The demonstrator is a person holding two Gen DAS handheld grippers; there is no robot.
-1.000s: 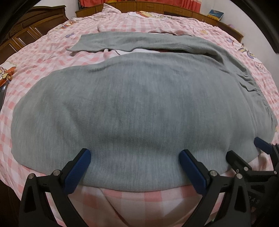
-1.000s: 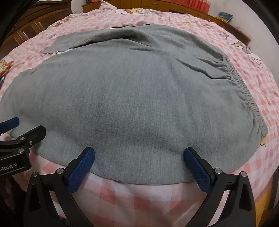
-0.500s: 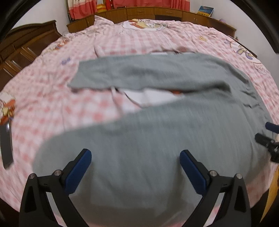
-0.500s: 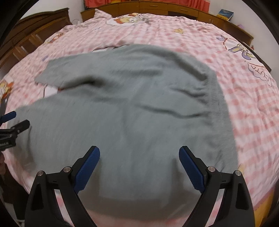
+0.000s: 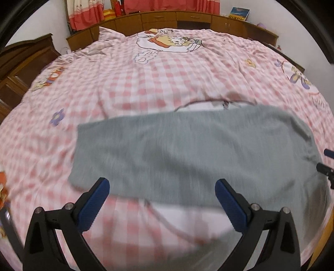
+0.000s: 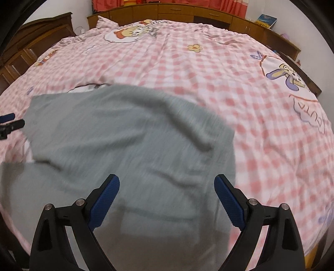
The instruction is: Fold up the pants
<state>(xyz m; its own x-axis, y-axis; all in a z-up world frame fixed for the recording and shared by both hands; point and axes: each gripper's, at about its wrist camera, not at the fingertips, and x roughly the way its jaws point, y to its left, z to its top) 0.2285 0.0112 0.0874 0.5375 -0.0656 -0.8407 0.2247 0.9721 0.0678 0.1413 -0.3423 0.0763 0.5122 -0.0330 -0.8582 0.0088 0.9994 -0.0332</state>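
Note:
Grey pants (image 5: 187, 154) lie spread on a pink checked bedspread (image 5: 158, 83). In the left wrist view one leg runs across the frame, motion-blurred. In the right wrist view the pants (image 6: 125, 141) show wrinkles near the waist end. My left gripper (image 5: 161, 200) is open and empty, above the near edge of the leg. My right gripper (image 6: 167, 198) is open and empty, above the grey cloth. Each gripper's tip shows at the edge of the other's view: the right one (image 5: 326, 164) and the left one (image 6: 10, 123).
The bed is ringed by dark wooden cabinets (image 5: 187, 18) at the back and left. Red curtains (image 5: 83, 12) hang behind. A book (image 5: 238, 13) stands on the back ledge. The bed's front edge drops off at lower right (image 5: 325, 229).
Both grippers have risen and pulled back from the pants' near edge, staying open. The view now takes in much more of the bed; the pants appear smaller and farther away.

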